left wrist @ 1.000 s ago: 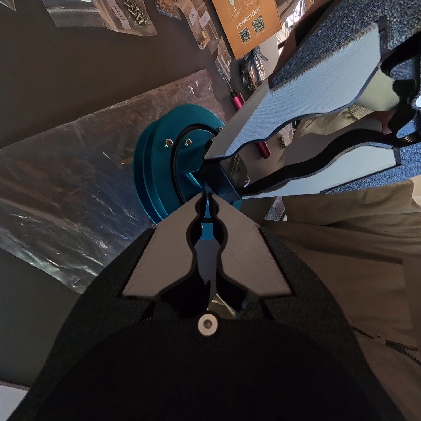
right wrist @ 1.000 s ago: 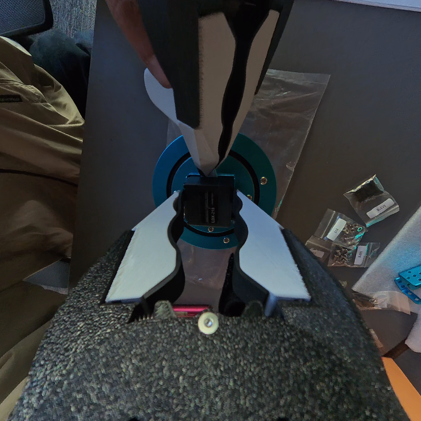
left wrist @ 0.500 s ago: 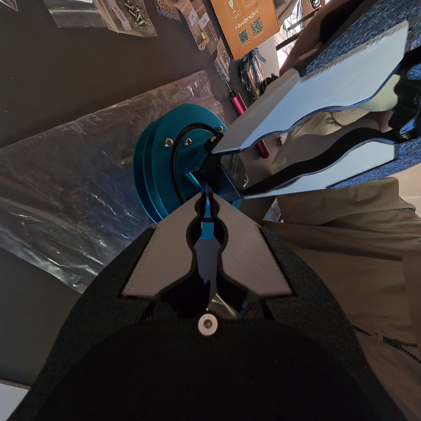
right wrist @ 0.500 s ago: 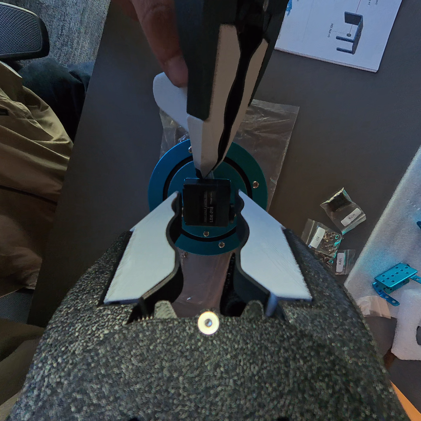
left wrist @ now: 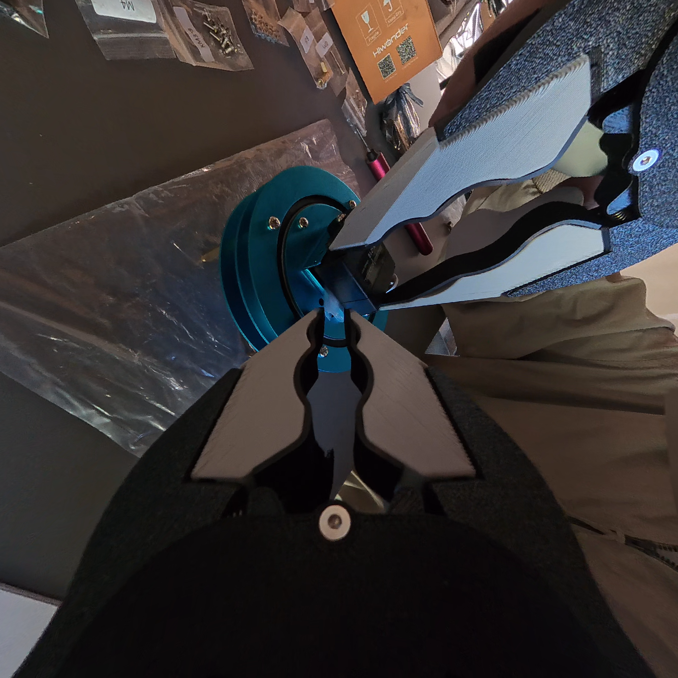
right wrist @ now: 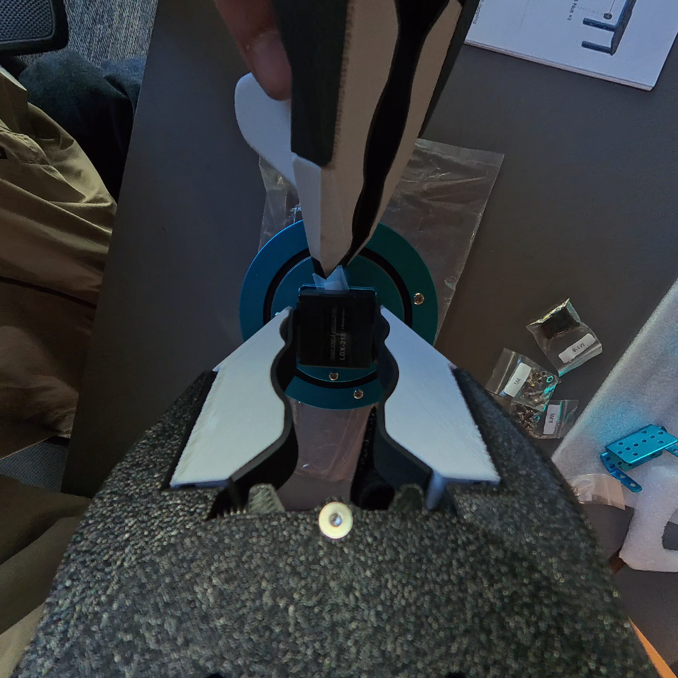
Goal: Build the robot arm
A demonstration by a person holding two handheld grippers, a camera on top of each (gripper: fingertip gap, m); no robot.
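The right gripper clamps the black box-shaped servo seated on the round teal metal base atop clear plastic, while the left gripper, nearly shut, pinches a small white tab at the servo's far edge.

**Servo on blue disc, gripped from two sides**

At frame centre in the right wrist view, a black box-shaped servo stands on a round blue metal disc with brass screws. The right gripper clamps the servo's sides. The left gripper pinches a small white tab at the servo's upper edge.
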